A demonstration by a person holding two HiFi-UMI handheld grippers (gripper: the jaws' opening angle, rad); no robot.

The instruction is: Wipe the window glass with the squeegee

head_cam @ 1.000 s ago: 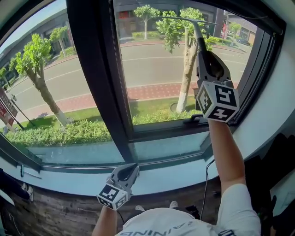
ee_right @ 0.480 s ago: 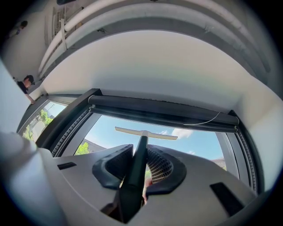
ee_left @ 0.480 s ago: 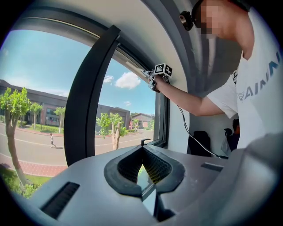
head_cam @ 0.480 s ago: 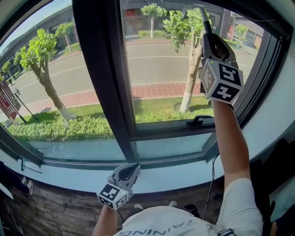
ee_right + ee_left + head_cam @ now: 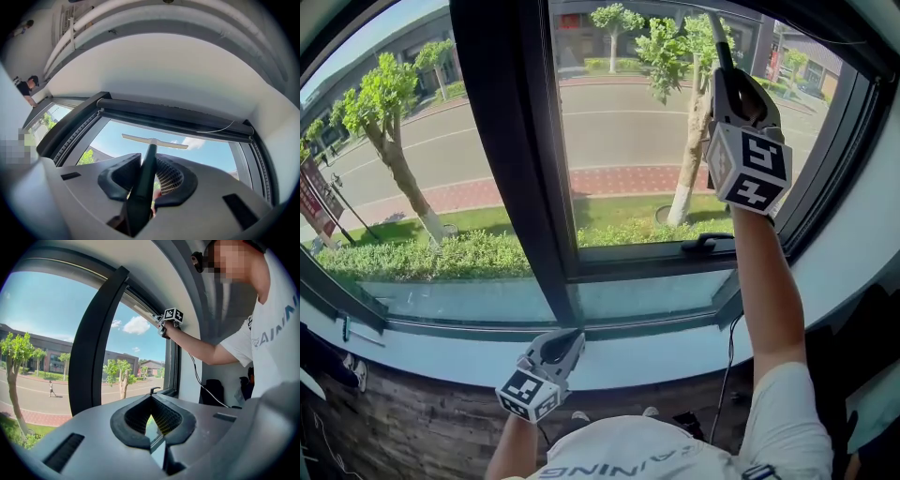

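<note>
Reaching high up the window glass (image 5: 628, 141), right of the dark centre post (image 5: 502, 159), the right gripper (image 5: 724, 75) is clenched on the squeegee (image 5: 154, 141) by its handle. The blade lies level just under the top frame. The left gripper (image 5: 555, 352) hangs low at the foot of that post, its 2 jaws pressed together on nothing. The slim handle could twist in the jaws under pressure, I'd guess, lifting 1 end of the blade and leaving streaks. A long downstroke might also knock the window latch (image 5: 705, 243), low and right of the post. Compared with 1 second ago, the right gripper has climbed; the left has barely shifted.
</note>
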